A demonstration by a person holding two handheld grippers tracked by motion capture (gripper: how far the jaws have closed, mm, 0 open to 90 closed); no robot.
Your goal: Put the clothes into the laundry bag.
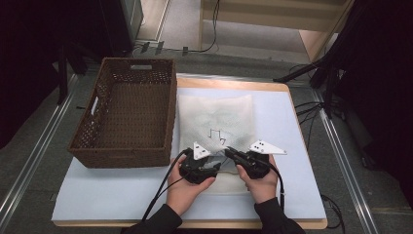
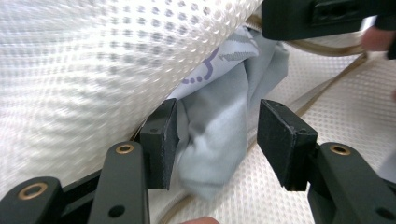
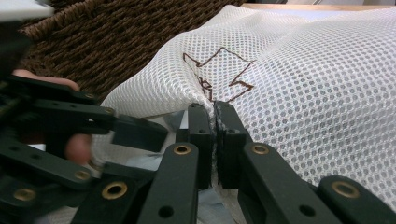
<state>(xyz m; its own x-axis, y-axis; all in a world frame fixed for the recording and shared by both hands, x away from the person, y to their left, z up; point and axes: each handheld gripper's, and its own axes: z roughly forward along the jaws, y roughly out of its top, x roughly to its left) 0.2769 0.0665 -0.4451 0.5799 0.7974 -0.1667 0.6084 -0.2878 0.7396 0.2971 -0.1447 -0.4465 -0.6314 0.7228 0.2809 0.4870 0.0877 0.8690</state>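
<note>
One white mesh bag (image 1: 216, 122) lies on the bench (image 1: 292, 185) just right of one wicker basket (image 1: 129, 112). Two grippers meet at its near edge. The right gripper (image 3: 214, 140) has its fingers clenched on the mesh; the left gripper (image 2: 217, 140) has its fingers released around one pale blue cloth (image 2: 219, 126), seen in the left gripper view.

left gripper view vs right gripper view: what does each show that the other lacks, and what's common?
Left gripper view: the left gripper with jaws apart around a pale blue cloth bearing a purple print, poking out from under the mesh.

Right gripper view: the right gripper pinched shut on the white mesh bag, a brown zigzag mark on the mesh, and the brown wicker basket behind.

Both: the mesh bag, the blue cloth at its opening, and the other gripper close by.
</note>
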